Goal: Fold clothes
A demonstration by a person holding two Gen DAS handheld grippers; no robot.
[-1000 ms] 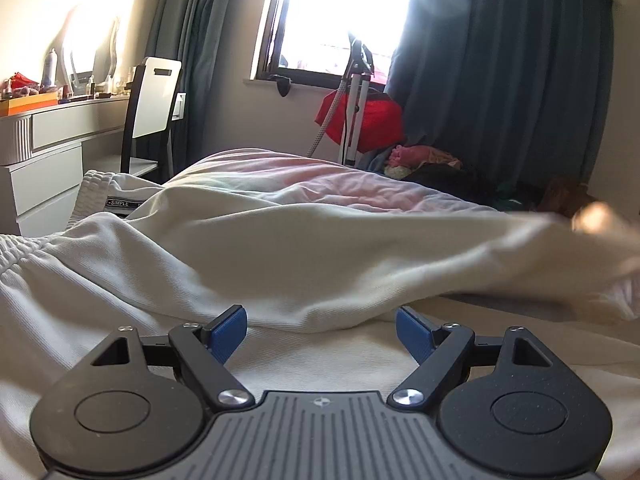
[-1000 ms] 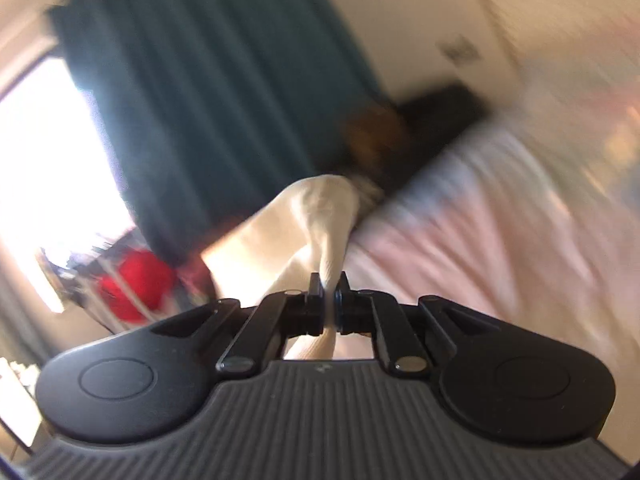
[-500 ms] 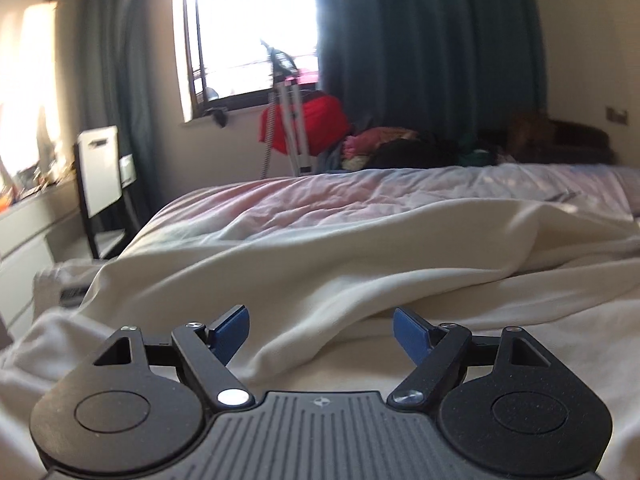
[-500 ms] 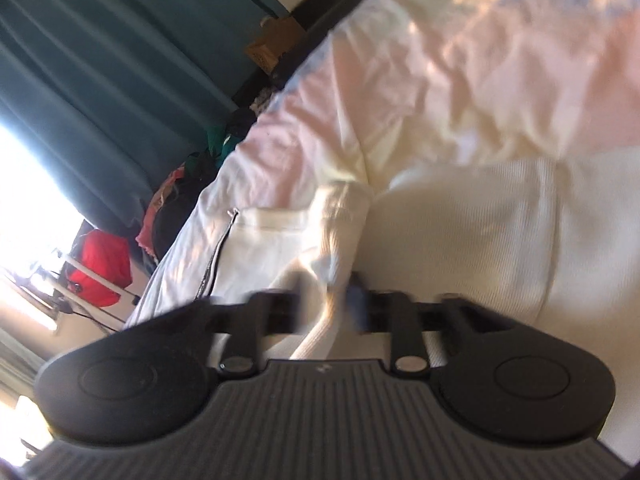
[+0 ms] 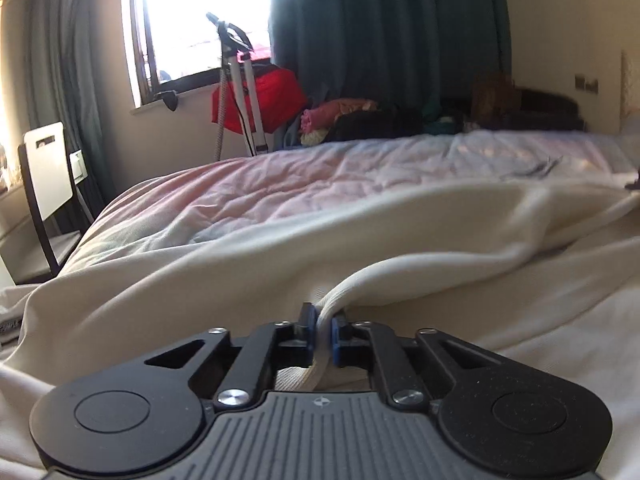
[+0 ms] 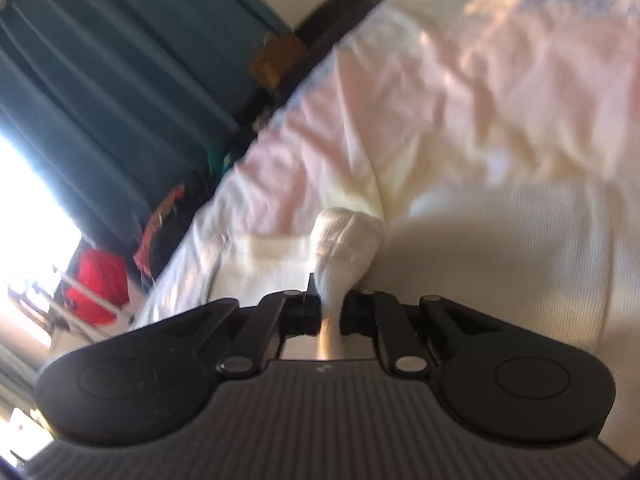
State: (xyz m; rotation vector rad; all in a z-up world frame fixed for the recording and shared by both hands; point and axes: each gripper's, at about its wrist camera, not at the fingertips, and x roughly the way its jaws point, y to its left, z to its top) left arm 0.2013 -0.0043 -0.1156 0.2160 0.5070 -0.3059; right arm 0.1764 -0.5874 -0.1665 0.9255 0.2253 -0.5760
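Note:
A cream ribbed garment (image 5: pixel 280 264) lies spread across the bed, with a long fold running from left to right. My left gripper (image 5: pixel 322 330) is shut on a rolled edge of this garment, low over the bed. In the right wrist view the same cream garment (image 6: pixel 500 248) lies on the bed, and my right gripper (image 6: pixel 330 304) is shut on a bunched ribbed end of it (image 6: pixel 344 240). The right wrist view is tilted and blurred.
The bed has a pale pink cover (image 5: pixel 320 176). A heap of clothes (image 5: pixel 360 120) lies at its far edge, below dark teal curtains (image 5: pixel 400 32). A red bag and a stand (image 5: pixel 256 96) are under the window. A chair (image 5: pixel 48 168) stands at the left.
My left gripper was open and has shut on the garment's edge. My right gripper, briefly parted half a second ago, is again shut on the bunched end, now low over the bed.

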